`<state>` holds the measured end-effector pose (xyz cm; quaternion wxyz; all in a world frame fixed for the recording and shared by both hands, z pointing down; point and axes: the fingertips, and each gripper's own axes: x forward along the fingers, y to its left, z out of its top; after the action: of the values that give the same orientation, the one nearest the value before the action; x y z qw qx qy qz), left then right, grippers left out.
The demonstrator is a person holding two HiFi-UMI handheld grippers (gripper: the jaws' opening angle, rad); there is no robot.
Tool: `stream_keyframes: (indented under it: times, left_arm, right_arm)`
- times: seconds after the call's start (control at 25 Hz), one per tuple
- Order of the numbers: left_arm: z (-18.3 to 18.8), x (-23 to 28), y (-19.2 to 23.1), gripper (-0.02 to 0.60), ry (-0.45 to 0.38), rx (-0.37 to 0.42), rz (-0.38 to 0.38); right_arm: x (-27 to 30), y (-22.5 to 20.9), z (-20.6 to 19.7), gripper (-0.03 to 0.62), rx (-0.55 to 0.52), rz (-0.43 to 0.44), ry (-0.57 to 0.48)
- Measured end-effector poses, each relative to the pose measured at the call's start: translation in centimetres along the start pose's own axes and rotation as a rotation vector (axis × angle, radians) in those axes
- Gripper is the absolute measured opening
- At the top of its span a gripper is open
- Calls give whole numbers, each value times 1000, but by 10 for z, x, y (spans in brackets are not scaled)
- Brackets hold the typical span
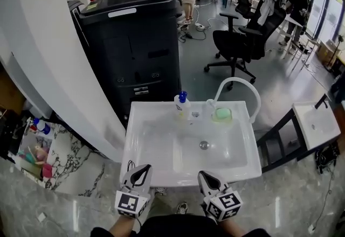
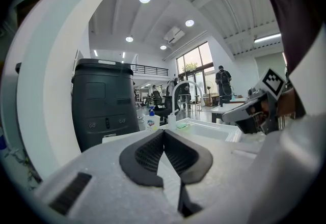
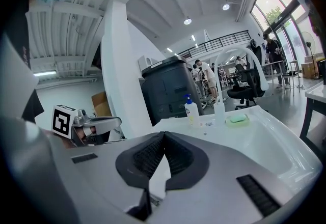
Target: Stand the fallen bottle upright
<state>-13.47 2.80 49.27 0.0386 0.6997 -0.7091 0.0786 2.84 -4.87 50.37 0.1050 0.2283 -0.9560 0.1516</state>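
Plastic pump bottle (image 1: 182, 106), prob light/stiff/slick, stands upright well ahead of left gripper (image 1: 142, 171) & right gripper (image 1: 208, 178), both closed on nothing; grab mid-body.

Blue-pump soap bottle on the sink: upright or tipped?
Upright: soap bottle stands on its base on the sink rim, pump topmost.

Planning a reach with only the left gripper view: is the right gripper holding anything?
Observer: No. Its own view shows the right gripper with jaws together, nothing between them.
Operator: Anything lying in the basin?
Observer: From the head view, only the drain shows in the sink basin.
Operator: How far off is the bottle?
Observer: Across the whole basin: the left gripper is at the front rim, the bottle upright on the back rim.
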Motion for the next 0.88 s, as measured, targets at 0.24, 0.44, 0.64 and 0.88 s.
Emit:
stream_keyframes:
  times: [0.24,0.44,0.64,0.88]
  left_arm:
    - [3,-5,-4,20,-25,-1,-1]
    - [5,-6,-5,20,-25,-5,-4]
    - [7,-3,-2,20,-30,-7,-5]
    - [5,1,1,20,-22,-19,-14]
  right_arm:
    - [-4,2,-5,2,-25,-13,12]
    - [-5,1,-4,2,-23,-19,10]
    - [-4,1,0,2,-25,-23,1]
    - [-1,0,1,2,-27,-30,4]
